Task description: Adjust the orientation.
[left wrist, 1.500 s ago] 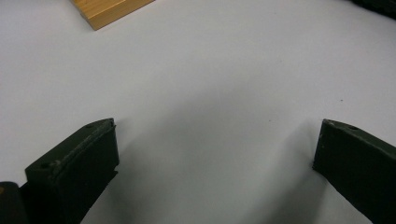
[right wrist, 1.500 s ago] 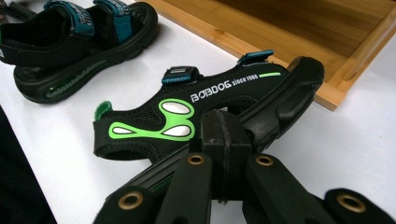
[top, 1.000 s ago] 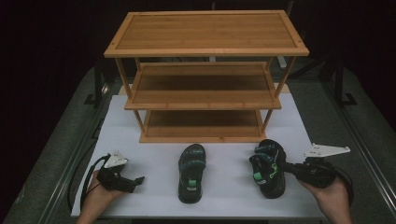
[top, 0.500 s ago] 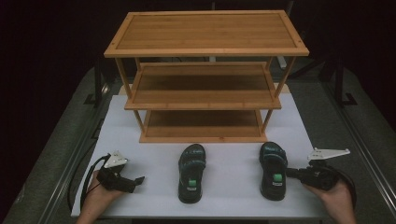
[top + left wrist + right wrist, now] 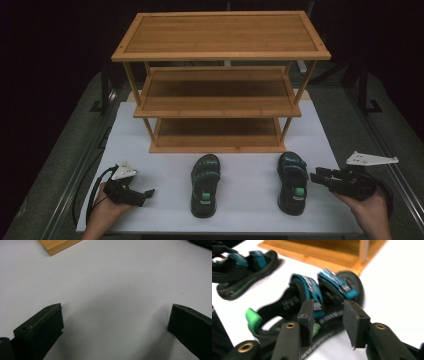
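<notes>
1. The right sandal [image 5: 293, 184], black with teal straps and a green heel tab, lies flat on the white mat [image 5: 245, 182] in the lower right of the high view, toe toward the rack. In the right gripper view it sits at centre [image 5: 312, 302].
2. The right gripper [image 5: 320, 178] is just beside that sandal's outer edge, at the right of the high view. Its jaws have just been opening and stand partly apart; no pad presses on the sandal, which lies just beyond them in the right gripper view [image 5: 328, 315].
3. The left sandal [image 5: 205, 184], of the same make, lies parallel to the first at the lower middle of the high view, well apart from it. It shows at the upper left of the right gripper view [image 5: 244, 265].
4. The left gripper [image 5: 145, 192] rests at the lower left of the high view, apart from both sandals. Its jaws are spread wide over bare mat [image 5: 116, 312], with nothing between them.
5. The wooden shoe rack [image 5: 220, 80], three shelves high, stands on the mat behind the sandals, filling the upper middle of the high view.
</notes>
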